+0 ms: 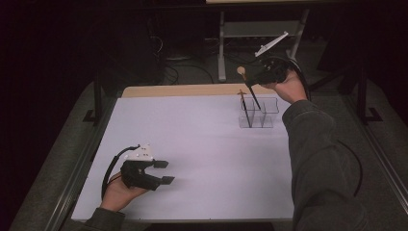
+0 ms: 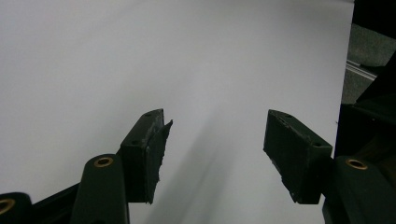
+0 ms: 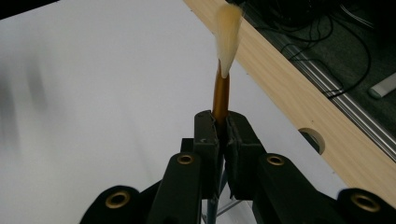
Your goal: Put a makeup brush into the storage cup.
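Near you, your left gripper point(image 1: 163, 172) is resting on the white table point(image 1: 202, 159) with its jaws spread wide, holding nothing. Far off, your right gripper point(image 1: 258, 78) is pinching a brush point(image 3: 221, 88) tight between its jaws, bristles poking up past them, handle tip reaching down to the clear box point(image 1: 258, 113). One brush point(image 1: 246, 108) is standing inside already, so I think this one is going in next.

In the high view the table point(image 1: 202, 159) fills the middle of the frame. A clear divided holder point(image 1: 260, 113) stands on it at upper right, with one brush point(image 1: 245, 109) upright inside. Just above it the right gripper point(image 1: 260, 77) holds a second brush point(image 1: 251, 94), whose lower end reaches into the holder. The left gripper point(image 1: 163, 172) rests at lower left, well apart.
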Demonstrator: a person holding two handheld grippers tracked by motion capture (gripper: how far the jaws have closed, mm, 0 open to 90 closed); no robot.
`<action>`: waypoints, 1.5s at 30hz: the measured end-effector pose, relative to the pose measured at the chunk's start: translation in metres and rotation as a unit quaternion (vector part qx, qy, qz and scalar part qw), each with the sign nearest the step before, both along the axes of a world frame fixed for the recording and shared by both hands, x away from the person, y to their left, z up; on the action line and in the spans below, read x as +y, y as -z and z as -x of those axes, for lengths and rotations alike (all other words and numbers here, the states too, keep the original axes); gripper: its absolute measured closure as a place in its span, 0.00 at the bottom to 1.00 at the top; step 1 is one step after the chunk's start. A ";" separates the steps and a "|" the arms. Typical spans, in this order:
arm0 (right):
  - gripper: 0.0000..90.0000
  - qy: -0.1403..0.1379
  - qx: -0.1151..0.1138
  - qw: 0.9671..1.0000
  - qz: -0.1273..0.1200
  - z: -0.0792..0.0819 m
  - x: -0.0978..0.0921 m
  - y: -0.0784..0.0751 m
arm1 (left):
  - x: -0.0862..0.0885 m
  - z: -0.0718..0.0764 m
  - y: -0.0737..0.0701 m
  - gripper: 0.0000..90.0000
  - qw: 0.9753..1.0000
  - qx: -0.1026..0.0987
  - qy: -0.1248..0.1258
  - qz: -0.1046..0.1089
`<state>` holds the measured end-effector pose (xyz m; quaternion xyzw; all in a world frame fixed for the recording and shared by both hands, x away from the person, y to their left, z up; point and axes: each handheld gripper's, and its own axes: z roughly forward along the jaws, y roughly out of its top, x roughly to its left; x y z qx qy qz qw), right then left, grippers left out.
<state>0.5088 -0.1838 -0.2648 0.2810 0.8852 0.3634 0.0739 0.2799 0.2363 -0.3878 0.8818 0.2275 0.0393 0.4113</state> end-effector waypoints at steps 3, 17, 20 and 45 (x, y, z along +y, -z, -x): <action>0.92 0.006 -0.002 1.000 0.000 -0.002 -0.001 0.001 | 0.001 0.000 0.000 0.42 1.000 0.001 -0.001 0.000; 0.92 0.026 -0.002 1.000 -0.002 -0.008 -0.007 0.006 | 0.002 0.000 0.000 0.41 1.000 0.002 0.001 -0.003; 0.92 0.031 0.000 1.000 -0.005 -0.008 -0.009 0.008 | 0.002 0.000 0.000 0.41 1.000 0.002 0.002 -0.003; 0.92 0.040 0.006 0.999 -0.009 -0.013 -0.010 0.022 | 0.002 0.001 0.000 0.41 1.000 0.004 -0.002 0.000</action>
